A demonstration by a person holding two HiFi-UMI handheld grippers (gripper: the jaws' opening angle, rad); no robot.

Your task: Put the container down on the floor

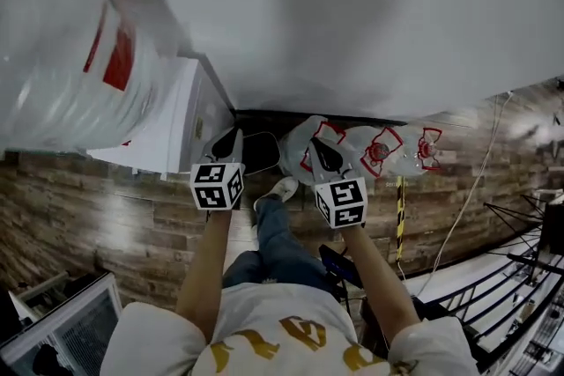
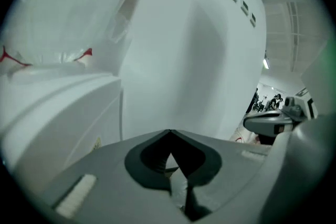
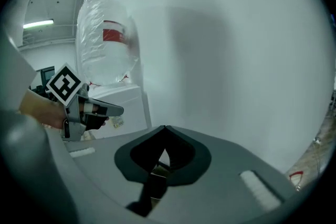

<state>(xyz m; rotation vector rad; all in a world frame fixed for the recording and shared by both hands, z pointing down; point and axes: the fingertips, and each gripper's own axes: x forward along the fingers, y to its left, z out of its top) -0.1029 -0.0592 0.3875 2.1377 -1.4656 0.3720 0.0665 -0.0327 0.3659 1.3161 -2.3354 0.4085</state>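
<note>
The container, a big clear water jug with a red label [image 1: 70, 40], stands on a white dispenser cabinet [image 1: 167, 132] at the left, against the white wall. It also shows as the jug [image 3: 105, 42] in the right gripper view and fills the upper left of the left gripper view as the jug [image 2: 58, 13]. My left gripper [image 1: 233, 136] is shut and holds nothing, just right of the cabinet and below the jug. My right gripper [image 1: 320, 147] is shut too, beside it, pointing toward the wall. Neither touches the jug.
Several clear water jugs [image 1: 374, 150] with red marks lie on the wood-pattern floor [image 1: 106, 216] by the wall, right of my right gripper. A dark object [image 1: 261, 151] sits between the cabinet and them. Black-yellow tape [image 1: 401, 216], a white cable and black metal frames [image 1: 520, 295] lie to the right.
</note>
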